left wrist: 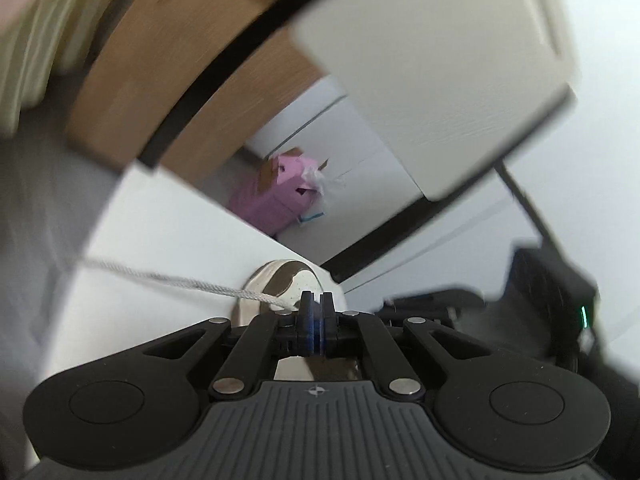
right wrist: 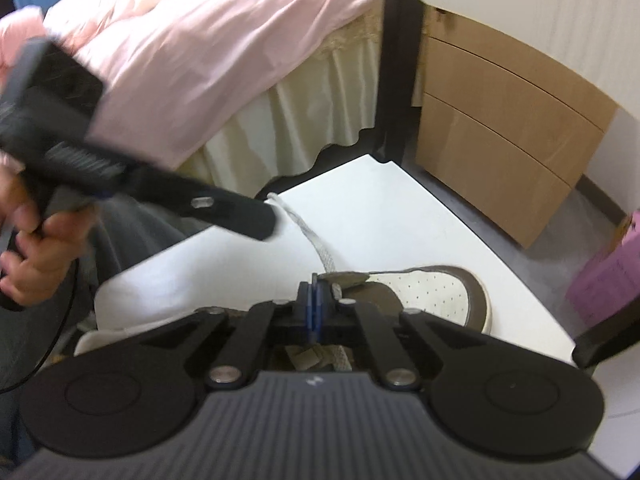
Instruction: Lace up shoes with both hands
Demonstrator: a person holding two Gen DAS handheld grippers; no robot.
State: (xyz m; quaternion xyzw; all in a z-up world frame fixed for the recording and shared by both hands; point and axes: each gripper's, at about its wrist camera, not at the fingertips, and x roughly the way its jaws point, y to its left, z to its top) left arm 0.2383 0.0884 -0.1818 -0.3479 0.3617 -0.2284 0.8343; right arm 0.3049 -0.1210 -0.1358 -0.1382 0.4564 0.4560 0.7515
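Note:
A white and brown shoe (right wrist: 436,292) lies on the white table (right wrist: 392,208), toe to the right. Its grey lace (right wrist: 316,240) runs taut from the eyelets up to my left gripper (right wrist: 269,220), which is shut on the lace end and held by a hand (right wrist: 36,256). In the left wrist view the lace (left wrist: 168,280) stretches leftward from my left gripper (left wrist: 316,304), with the shoe's toe (left wrist: 280,280) just beyond. My right gripper (right wrist: 316,292) is shut at the shoe's eyelet flap. I cannot tell if it pinches anything. Its body (left wrist: 548,304) shows blurred at the right.
A bed with a pink cover (right wrist: 208,52) stands beyond the table. A wooden drawer unit (right wrist: 508,132) and a black post (right wrist: 400,60) stand at the back right. A pink box (right wrist: 608,280) sits on the floor at the right.

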